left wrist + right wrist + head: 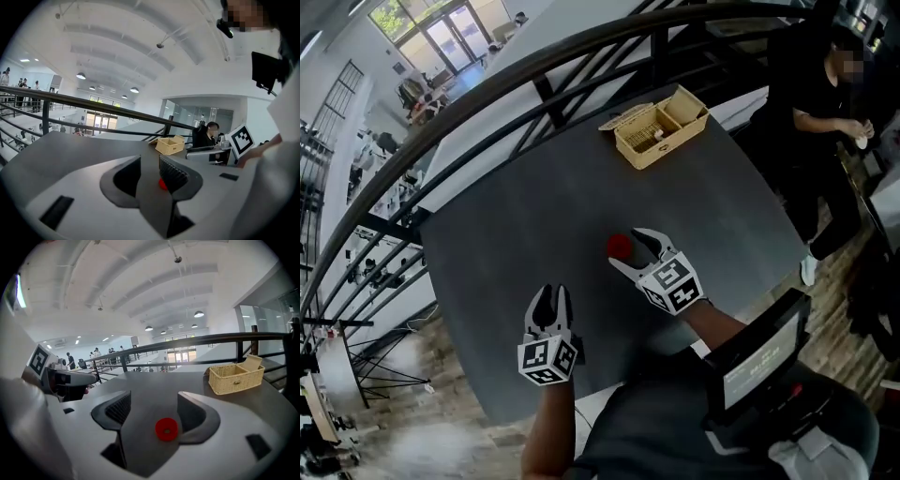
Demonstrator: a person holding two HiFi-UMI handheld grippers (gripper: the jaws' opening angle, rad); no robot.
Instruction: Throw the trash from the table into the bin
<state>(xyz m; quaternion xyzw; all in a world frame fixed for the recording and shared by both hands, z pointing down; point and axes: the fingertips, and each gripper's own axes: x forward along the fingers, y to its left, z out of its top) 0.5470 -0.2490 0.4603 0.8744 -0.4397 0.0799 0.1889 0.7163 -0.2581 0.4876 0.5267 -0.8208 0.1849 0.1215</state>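
Note:
A small red round cap with a hole in its middle lies on the dark grey table. My right gripper is open around it. In the right gripper view the cap sits between the jaws, close to the right-hand one, and no pad presses on it. My left gripper hovers nearer the table's front edge, to the left of the cap. Its jaws stand a narrow gap apart with nothing between them. In the left gripper view the cap peeks out behind the right-hand jaw.
A wicker basket with an open lid stands at the table's far right. A black railing curves behind the table. A person in black stands past the right edge. A screen unit hangs at my chest.

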